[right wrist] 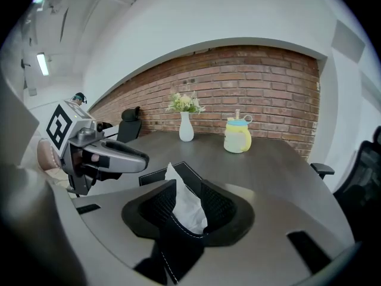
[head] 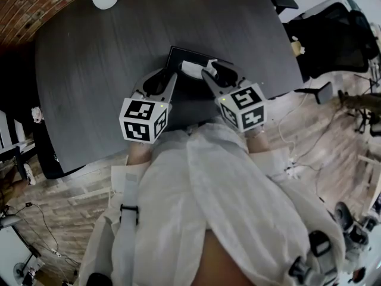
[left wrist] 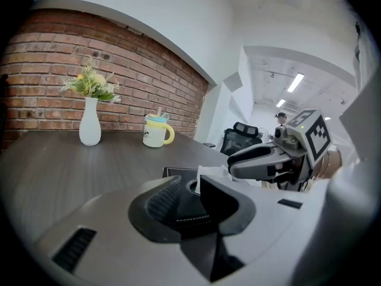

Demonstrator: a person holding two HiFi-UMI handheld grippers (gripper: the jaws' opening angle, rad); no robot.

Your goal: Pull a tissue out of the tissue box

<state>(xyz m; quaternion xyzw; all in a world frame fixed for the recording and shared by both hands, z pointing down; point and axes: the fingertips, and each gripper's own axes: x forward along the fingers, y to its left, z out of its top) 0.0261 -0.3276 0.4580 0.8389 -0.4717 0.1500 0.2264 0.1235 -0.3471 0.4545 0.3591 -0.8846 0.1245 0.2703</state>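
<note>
Poises the open left gripper (left wrist: 189, 187) over the tissue box (left wrist: 175, 172) to steady it, straddles the tissue (right wrist: 189, 210) with the parted right gripper (right wrist: 183, 187).

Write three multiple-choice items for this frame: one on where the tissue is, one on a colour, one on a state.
1. Where is the tissue?
A. Between the jaws of the right gripper
B. Beside the vase
C. On the floor

2. What colour is the handle of the mug?
A. Red
B. Yellow
C. Black

3. What state is the tissue in?
A. Lying flat on the table
B. Folded inside the mug
C. Sticking up from the tissue box

Answers:
1 A: the right gripper view shows it standing between the two parted jaws.
2 B: the left gripper view shows a yellow handle.
3 C: in the head view it rises from the top of the black box.
</note>
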